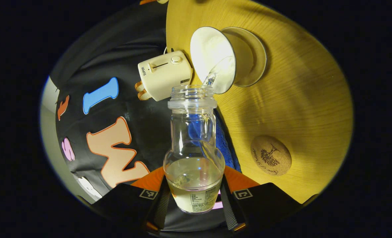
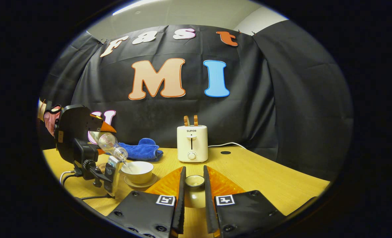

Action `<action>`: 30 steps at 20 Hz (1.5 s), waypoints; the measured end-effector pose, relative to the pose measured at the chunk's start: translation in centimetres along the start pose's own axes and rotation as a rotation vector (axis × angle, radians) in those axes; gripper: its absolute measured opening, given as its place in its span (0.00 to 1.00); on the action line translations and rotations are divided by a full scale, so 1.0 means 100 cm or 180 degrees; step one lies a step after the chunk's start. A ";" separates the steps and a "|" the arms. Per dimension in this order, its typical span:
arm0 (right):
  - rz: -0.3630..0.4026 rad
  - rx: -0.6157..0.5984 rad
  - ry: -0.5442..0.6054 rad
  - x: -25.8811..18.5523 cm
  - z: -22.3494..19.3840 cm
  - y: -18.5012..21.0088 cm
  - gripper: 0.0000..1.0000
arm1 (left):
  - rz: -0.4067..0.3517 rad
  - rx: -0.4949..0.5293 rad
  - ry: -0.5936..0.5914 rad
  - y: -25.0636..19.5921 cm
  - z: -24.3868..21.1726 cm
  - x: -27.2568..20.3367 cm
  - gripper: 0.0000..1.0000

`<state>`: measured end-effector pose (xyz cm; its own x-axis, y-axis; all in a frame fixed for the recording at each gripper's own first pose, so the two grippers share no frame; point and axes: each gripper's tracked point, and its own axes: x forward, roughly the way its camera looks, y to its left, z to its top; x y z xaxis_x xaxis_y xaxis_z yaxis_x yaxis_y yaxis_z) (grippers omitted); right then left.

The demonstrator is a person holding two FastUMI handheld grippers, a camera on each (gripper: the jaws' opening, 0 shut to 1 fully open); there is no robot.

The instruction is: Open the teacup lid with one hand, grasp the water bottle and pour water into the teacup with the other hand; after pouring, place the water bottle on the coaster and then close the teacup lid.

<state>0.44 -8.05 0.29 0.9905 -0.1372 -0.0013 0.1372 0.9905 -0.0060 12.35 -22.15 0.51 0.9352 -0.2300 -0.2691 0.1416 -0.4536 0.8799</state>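
Observation:
In the left gripper view, my left gripper point(image 1: 194, 190) is shut on the base of a clear water bottle point(image 1: 193, 138), which is tipped forward. A thin stream of water runs from its mouth into the white teacup point(image 1: 212, 56), which stands on its saucer point(image 1: 254, 58). A round cork coaster point(image 1: 271, 155) lies bare on the wooden table nearer me. In the right gripper view, my right gripper point(image 2: 194, 180) is shut on the teacup lid point(image 2: 194, 195), held just above the table. The tilted bottle point(image 2: 111, 143) hangs over the uncovered teacup point(image 2: 137, 172) at the left.
A cream toaster point(image 2: 192, 143) with two slices in it stands at the back of the wooden table point(image 2: 265, 178), its cord trailing right. A blue cloth point(image 2: 141, 150) lies behind the cup. Cables hang from the left gripper's body point(image 2: 80, 145).

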 end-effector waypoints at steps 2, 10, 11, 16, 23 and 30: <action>-0.0008 -0.0001 -0.0002 0.001 0.000 0.000 0.30 | 0.0034 0.0115 0.0013 0.005 0.001 0.000 0.68; -0.0019 -0.0001 0.0000 0.000 0.000 -0.001 0.29 | 0.0210 0.0442 0.0126 0.024 0.001 -0.009 0.67; -0.0020 -0.0001 0.0001 0.001 0.000 -0.001 0.29 | 0.0224 0.0469 0.0137 0.024 0.002 -0.011 0.67; -0.0032 -0.0002 -0.0004 0.001 0.001 -0.001 0.29 | 0.0268 0.0515 0.0149 0.026 0.002 -0.013 0.67; -0.0017 0.0001 0.0005 0.000 0.000 -0.001 0.29 | -0.0059 -0.0374 0.0022 -0.023 0.013 -0.004 0.67; -0.0010 -0.0001 0.0004 0.001 0.001 -0.001 0.29 | -0.0277 -0.2443 -0.0224 -0.057 0.033 -0.002 0.66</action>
<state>0.48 -8.14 0.34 0.9901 -0.1403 -0.0025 0.1403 0.9901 -0.0062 10.28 -22.40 -5.78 0.8912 -0.2866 -0.3515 0.4229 0.2451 0.8724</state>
